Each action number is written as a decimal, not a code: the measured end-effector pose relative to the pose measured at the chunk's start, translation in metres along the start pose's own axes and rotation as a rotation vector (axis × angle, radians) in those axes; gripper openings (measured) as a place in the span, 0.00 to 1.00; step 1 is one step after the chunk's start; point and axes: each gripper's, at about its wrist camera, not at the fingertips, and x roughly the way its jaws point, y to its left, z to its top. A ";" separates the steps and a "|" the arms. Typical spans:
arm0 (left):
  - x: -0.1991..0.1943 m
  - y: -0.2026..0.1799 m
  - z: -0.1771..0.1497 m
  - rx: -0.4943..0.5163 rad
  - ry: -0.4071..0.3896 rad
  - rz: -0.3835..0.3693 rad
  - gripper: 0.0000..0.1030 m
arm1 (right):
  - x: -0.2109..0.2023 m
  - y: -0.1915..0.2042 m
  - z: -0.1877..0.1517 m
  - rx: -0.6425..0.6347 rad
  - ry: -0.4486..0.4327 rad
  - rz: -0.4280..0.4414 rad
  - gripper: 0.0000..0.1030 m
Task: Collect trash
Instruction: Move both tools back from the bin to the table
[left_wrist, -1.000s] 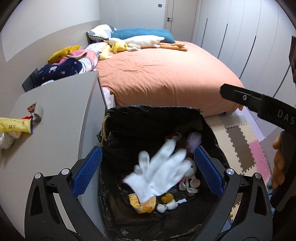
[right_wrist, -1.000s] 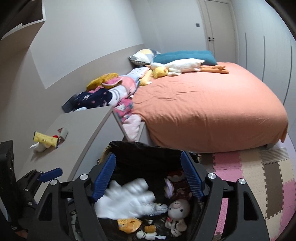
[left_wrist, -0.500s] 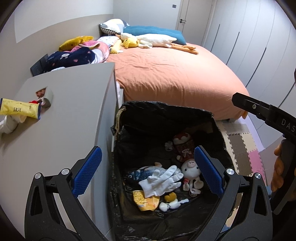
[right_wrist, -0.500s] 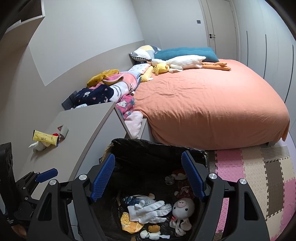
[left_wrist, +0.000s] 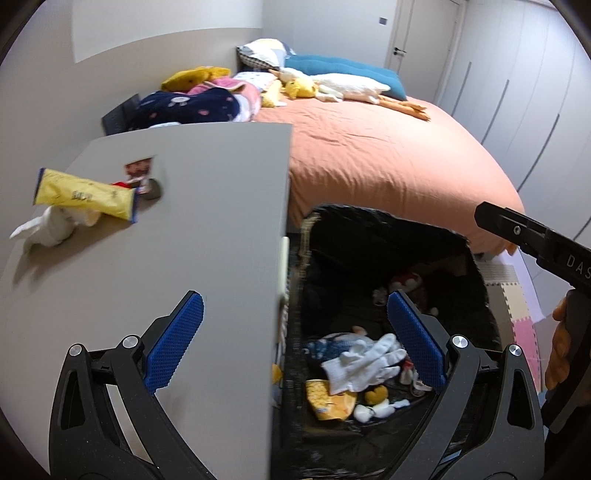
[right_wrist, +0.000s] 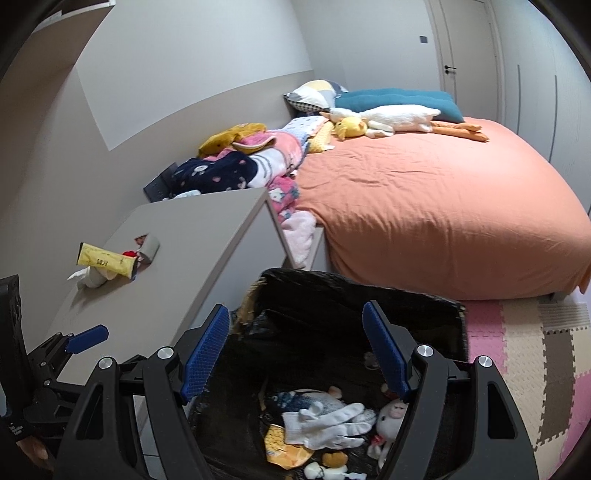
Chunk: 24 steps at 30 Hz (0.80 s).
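White glove (right_wrist: 327, 422) in black-lined bin (right_wrist: 354, 295), below wide, empty jaws of both grippers (left_wrist: 295, 343) (right_wrist: 295, 349).

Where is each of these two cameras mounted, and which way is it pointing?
Left wrist: rides on the left tongs, facing the grey cabinet top and black bin; its blue pads, the right tongs and orange-gloved hand show.
Right wrist: rides on the right tongs, looking down into the bin, bed behind; the left tongs show at left.
Shared: bin, white glove, yellow packet, bed.
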 end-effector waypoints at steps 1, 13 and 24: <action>-0.001 0.006 0.000 -0.009 -0.002 0.008 0.94 | 0.002 0.004 0.000 -0.004 0.002 0.005 0.73; -0.008 0.067 -0.004 -0.096 -0.018 0.069 0.94 | 0.038 0.064 0.005 -0.078 0.036 0.070 0.73; -0.010 0.117 0.000 -0.150 -0.041 0.122 0.94 | 0.070 0.110 0.012 -0.123 0.059 0.121 0.73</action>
